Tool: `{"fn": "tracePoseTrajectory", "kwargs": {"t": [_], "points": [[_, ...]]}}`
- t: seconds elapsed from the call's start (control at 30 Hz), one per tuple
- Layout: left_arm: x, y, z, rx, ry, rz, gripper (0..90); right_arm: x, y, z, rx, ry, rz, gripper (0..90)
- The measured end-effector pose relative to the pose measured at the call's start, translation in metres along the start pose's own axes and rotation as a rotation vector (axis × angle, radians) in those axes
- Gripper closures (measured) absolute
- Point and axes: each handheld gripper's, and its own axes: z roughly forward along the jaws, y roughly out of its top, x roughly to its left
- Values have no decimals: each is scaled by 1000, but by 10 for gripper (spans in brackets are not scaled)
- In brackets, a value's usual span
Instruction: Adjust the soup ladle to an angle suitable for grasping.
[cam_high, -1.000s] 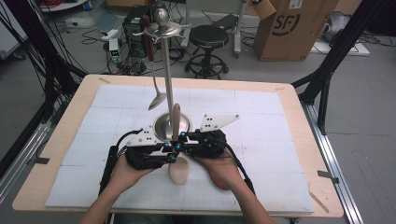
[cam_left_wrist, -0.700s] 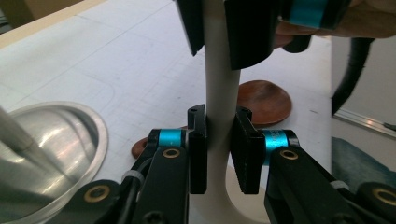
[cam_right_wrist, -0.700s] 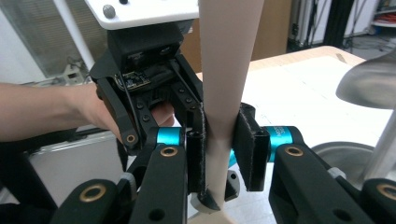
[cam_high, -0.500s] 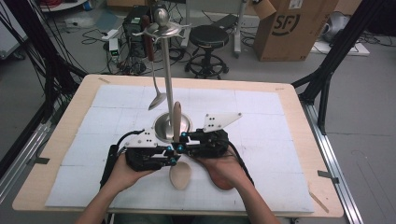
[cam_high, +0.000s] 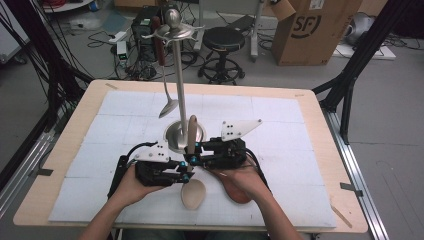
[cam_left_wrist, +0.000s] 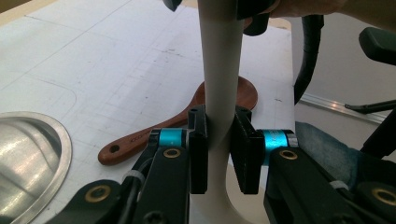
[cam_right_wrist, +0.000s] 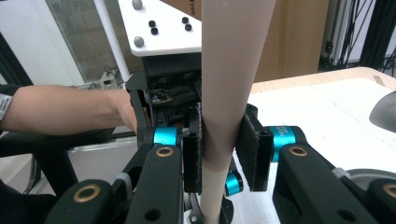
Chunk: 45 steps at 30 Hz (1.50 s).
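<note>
From the high view, a pale wooden spoon (cam_high: 192, 175) is above the surface (cam_high: 300, 150), near the metal stand (cam_high: 179, 100). In the left gripper view, the left gripper (cam_left_wrist: 219, 151) pinches its handle; a dark spoon (cam_left_wrist: 187, 116) lies behind. In the right gripper view, the right gripper (cam_right_wrist: 219, 149) pinches it too.

A lab or workshop set up for recording handling work

A pale wooden worktop (cam_high: 60, 165) covered with a white gridded mat (cam_high: 280, 130) stands inside a frame of black metal struts (cam_high: 357, 60); loose black cables (cam_high: 45, 65) trail over the grey concrete floor (cam_high: 390, 125) beside a white power strip (cam_high: 120, 47) and a dark box of electronics (cam_high: 145, 25); a black round stool on castors (cam_high: 225, 50) and a brown cardboard shipping box with printed letters (cam_high: 312, 30) stand behind; aluminium rails (cam_high: 350, 165) run along the worktop's sides; nothing is domestic.
</note>
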Motion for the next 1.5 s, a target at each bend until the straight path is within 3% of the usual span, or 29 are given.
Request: {"fn": "tracePoseTrajectory", "kwargs": {"t": [0.1, 0.23, 0.43, 0.57, 0.73, 0.87, 1.13, 1.33, 1.4, 1.5], "points": [[1, 0, -1, -20, 24, -14, 759, 2, 0, 0, -14, -26, 7, 740], [2, 2, -1, -47, 71, -34, 659, 6, 1, 3, -4, -79, -6, 741], [0, 2, -1, -59, 153, -40, 649, 9, 2, 3, -38, -133, 12, 742], [1, 4, 0, -76, 153, -52, 680, 11, 3, 2, -43, -178, 19, 742], [-2, 5, -1, -84, 138, -30, 767, 12, 3, 1, -46, -182, 18, 741], [-4, 6, -3, -77, 89, -5, 785, 11, 3, 1, -46, -139, 13, 738], [-2, 9, -10, -64, -27, 34, 789, 5, 4, -2, -61, -2, -3, 716], [-2, 9, -12, -86, -108, 45, 789, 3, 2, 1, -89, 107, 5, 721], [-2, 9, -13, -88, -110, 47, 789, 3, 2, 2, -98, 133, 9, 747], [-2, 8, -14, -91, -86, 40, 785, 5, 2, 4, -111, 109, 2, 752]]}}
